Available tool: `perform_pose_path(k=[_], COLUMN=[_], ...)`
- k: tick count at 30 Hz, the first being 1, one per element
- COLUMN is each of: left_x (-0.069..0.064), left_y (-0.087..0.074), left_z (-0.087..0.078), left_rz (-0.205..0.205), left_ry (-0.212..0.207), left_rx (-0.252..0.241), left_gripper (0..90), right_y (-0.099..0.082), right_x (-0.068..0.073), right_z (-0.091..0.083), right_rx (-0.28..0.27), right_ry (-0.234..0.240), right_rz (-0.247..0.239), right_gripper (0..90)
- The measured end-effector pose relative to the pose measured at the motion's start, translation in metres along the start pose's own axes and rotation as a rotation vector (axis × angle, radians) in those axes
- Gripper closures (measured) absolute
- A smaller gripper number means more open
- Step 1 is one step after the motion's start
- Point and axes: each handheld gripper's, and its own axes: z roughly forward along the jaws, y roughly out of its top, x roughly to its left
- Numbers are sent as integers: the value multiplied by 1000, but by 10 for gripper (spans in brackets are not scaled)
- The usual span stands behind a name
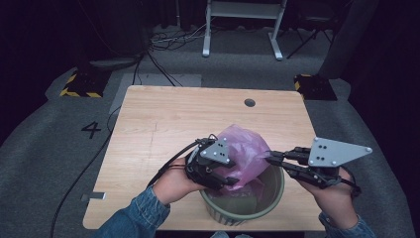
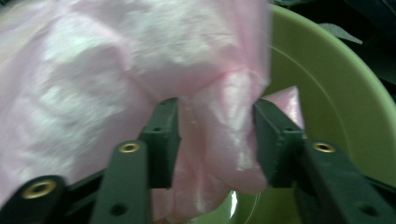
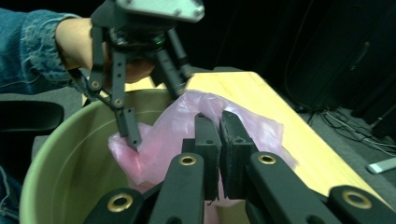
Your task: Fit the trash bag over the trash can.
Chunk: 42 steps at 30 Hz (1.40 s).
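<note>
Pink plastic film, thin and crinkly, is what I am working with: a pink bag point(image 1: 243, 148) bunched over the far-left rim of the green bin point(image 1: 275, 196), which stands at the near edge of the tabletop point(image 1: 163, 119). Part of the bag hangs down inside the bin, and the rest billows above it. My right claw point(image 1: 271, 157) comes in from the right with its jaws pressed together on a fold of the film at the bag's right side. My left claw point(image 1: 225, 181) sits at the bin's left rim with its jaws apart, a hanging fold of the film between them; one pad touches it, yet I do not read that as a pinch. I judge the bag to be nearly weightless, limp and a little slick, so it will slide out of a loose hold and stretch or tear if I pull hard. The best place to take it is the doubled edge at the mouth, gripping well back from the very lip. The bin looks stiff and light and may shift if the film drags on it. I can read no print on bag or bin; the only writing is a "4" point(image 1: 91, 130) marked on the floor to the left.
</note>
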Motion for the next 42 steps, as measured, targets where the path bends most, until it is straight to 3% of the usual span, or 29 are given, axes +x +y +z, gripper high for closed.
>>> perform_pose_path(k=[3, 7, 10, 15, 17, 20, 22, 26, 30, 33, 36, 40, 42], left_x=[0, -4, -5, -8, -9, -11, -10, -8, -7, -8, -7, -3, 1], left_y=[-4, -8, -6, 3, 5, 5, 3, -3, -9, -11, -14, -19, -23], left_z=[-10, -28, -34, -23, -19, -17, -18, -21, -26, -26, -25, -25, -25], left_rz=[-23, 3, -1, -6, 14, 18, 9, 2, 9, 30, 23, 9, 2], left_ry=[-6, -28, -45, -57, -53, -15, -6, 9, 13, 24, 33, 57, 75], left_rx=[-89, -205, -238, -234, -226, -227, -246, -269, -307, -303, -297, -289, -278], left_gripper=[396, 365, 366, 390, 490, 771, 879, 896, 897, 897, 897, 896, 896], right_y=[0, -3, -2, 1, 2, 3, 2, -6, -19, -31, -36, -33, -30], right_x=[3, 4, 4, 7, 8, 8, 7, 0, -7, -12, -15, -9, -4], right_z=[8, 15, 19, 27, 30, 30, 29, 19, 13, 19, 26, 29, 27], right_rx=[16, 36, 43, 48, 48, 32, 21, -6, 0, 22, 17, 44, 57], right_ry=[17, 25, 30, 49, 56, 74, 73, 63, 68, 107, 164, 210, 214], right_rz=[-4, 3, 9, 8, 10, 17, 28, 65, 98, 135, 147, 103, 78], right_gripper=[869, 869, 869, 869, 868, 856, 827, 747, 577, 531, 596, 893, 900])
